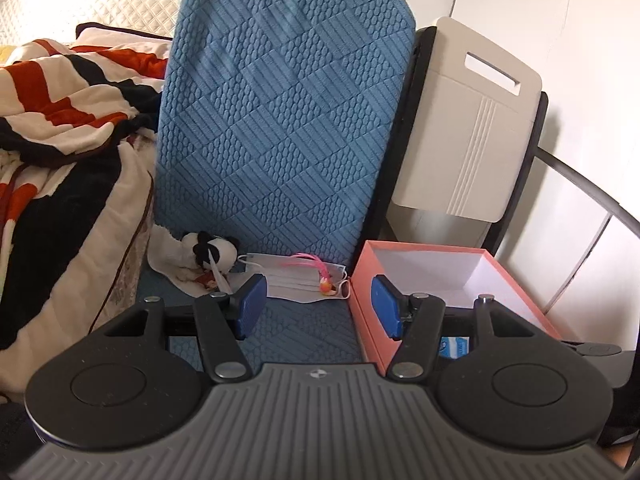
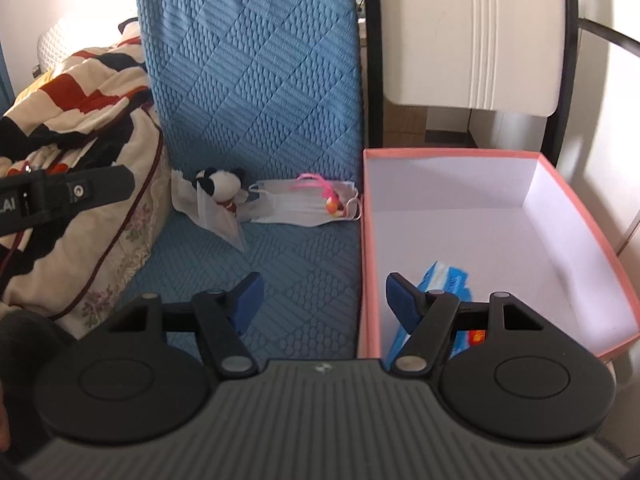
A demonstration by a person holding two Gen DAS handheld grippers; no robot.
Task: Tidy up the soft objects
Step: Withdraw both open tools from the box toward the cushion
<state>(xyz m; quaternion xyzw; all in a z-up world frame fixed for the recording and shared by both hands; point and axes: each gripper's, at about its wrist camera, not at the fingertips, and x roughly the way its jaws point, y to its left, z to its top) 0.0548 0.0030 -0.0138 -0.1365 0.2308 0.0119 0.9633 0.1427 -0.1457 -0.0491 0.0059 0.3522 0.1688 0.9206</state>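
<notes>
A small black-and-white plush (image 1: 208, 254) (image 2: 220, 186) in a clear wrapper lies at the back of the blue seat cushion (image 1: 304, 332) (image 2: 280, 256). Beside it lies a white face mask (image 1: 298, 284) (image 2: 304, 204) with a pink cord toy (image 1: 320, 274) (image 2: 320, 190) on top. A pink box (image 1: 362, 320) (image 2: 370, 248) stands to the right, holding a blue-and-white packet (image 2: 444, 280) (image 1: 454, 346). My left gripper (image 1: 320, 306) is open, nothing between its fingers, just short of the mask. My right gripper (image 2: 320, 300) is open over the box's left wall, nothing held.
A striped red, black and cream blanket (image 1: 60, 120) (image 2: 80, 92) is heaped on the left. The blue backrest (image 1: 280, 100) (image 2: 248, 60) rises behind the objects. A white folded panel (image 1: 468, 128) (image 2: 472, 32) in a black frame leans behind the box. The left gripper's body (image 2: 60, 196) shows in the right wrist view.
</notes>
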